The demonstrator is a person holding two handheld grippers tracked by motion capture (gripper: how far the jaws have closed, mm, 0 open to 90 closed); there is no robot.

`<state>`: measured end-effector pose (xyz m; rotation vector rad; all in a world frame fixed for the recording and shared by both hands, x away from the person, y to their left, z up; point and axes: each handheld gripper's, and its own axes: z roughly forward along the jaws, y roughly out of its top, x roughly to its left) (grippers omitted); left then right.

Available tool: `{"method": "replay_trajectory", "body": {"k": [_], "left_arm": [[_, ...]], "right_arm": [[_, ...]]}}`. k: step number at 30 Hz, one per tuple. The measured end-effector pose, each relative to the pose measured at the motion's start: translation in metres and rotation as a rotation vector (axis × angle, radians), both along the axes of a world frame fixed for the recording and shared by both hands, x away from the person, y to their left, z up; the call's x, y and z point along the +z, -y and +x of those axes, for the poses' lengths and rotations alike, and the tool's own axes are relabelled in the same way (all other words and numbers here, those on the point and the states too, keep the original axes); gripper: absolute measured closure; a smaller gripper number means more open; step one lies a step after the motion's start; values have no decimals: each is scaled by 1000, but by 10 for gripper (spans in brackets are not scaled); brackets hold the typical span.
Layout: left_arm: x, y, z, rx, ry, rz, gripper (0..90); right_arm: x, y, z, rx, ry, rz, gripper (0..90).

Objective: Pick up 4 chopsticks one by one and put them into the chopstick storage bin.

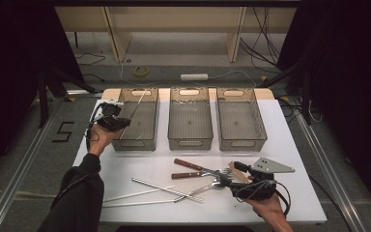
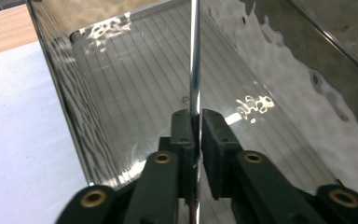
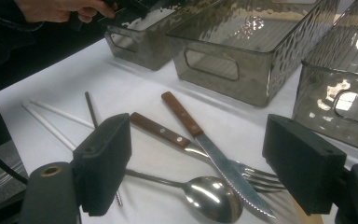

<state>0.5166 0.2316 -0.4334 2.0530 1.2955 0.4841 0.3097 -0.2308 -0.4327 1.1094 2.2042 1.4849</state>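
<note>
Chopstick (image 2: 195, 60), the shiny metal one, is pinched between the left gripper's (image 2: 196, 128) black jaws, which sit nearly closed with the rod running right through the slit between the pads. In the left gripper view it shoots straight up toward 12 o'clock over the ribbed floor of the left bin (image 2: 79, 121). From the high view, that gripper (image 1: 123, 123) hangs over the near-left corner of the left bin (image 1: 149, 104), and the chopstick (image 1: 138, 103) slants off toward 1 o'clock above the inside of the bin. I can't tell whether its far tip touches the bin's floor.

Right gripper (image 1: 226, 181) is at about 5 o'clock on the white table (image 1: 294, 145), jaws spread wide with nothing between them, hovering just over the cutlery pile. In the right gripper view you see, between the two pads, a spoon (image 3: 212, 196), a fork (image 3: 261, 179) and a serrated knife (image 3: 209, 149) with a wooden handle, all overlapping each other. The fork's wooden handle points toward 10 o'clock.

More chopsticks (image 1: 149, 191) lie loose on the table at around 7 o'clock from the middle, a couple of white ones and a metal one crossing each other.

Middle bin (image 1: 190, 118) and right bin (image 1: 241, 121) stand in a row beside the left one along the far edge of the table, at 12 o'clock.
</note>
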Motion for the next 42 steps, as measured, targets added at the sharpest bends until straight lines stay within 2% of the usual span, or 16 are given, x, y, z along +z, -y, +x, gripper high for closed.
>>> {"method": "replay_trajectory", "body": {"k": [3, 5, 7, 10, 12, 14, 15, 17, 20, 24, 27, 29, 32, 36, 42], "left_arm": [[5, 1, -3, 7, 5, 4, 724], [10, 1, -5, 8, 5, -2, 697], [17, 4, -11, 10, 8, -16, 630], [24, 10, -25, -32, 22, -11, 546], [27, 12, -36, -72, 33, -33, 492], [30, 17, -43, -110, 17, 3, 462], [32, 20, -49, -134, 29, 26, 446], [33, 24, -58, -172, 22, 22, 419], [36, 32, -70, -223, 17, 58, 370], [35, 47, -81, -317, -23, 93, 314], [32, 61, -91, -392, -48, 136, 300], [32, 69, -98, -438, -50, 162, 299], [33, 78, -107, -487, -54, 176, 299], [33, 87, -119, -545, -66, 228, 306], [24, 98, -132, -664, -110, 303, 332]], "right_arm": [[0, 0, 0, 0, 0, 1, 248], [0, 0, 0, 1, 1, 0, 247], [0, 0, 0, 0, 1, 0, 248], [0, 1, 0, 0, 4, -1, 248], [0, 1, 0, -1, 3, -2, 248], [1, 1, 0, -3, 5, 0, 247], [1, 1, 0, -2, 5, 2, 247], [1, 0, -1, 3, 8, -6, 247], [2, 1, -1, 2, 8, 2, 247], [2, 1, -1, 2, 2, -1, 247], [2, 1, 0, 3, 0, 0, 247], [2, 2, 0, 3, 2, 1, 247], [2, 2, -1, 2, 2, 2, 247], [2, 2, -1, 3, 3, 0, 247], [1, 1, -1, 7, -2, -4, 247]]}}
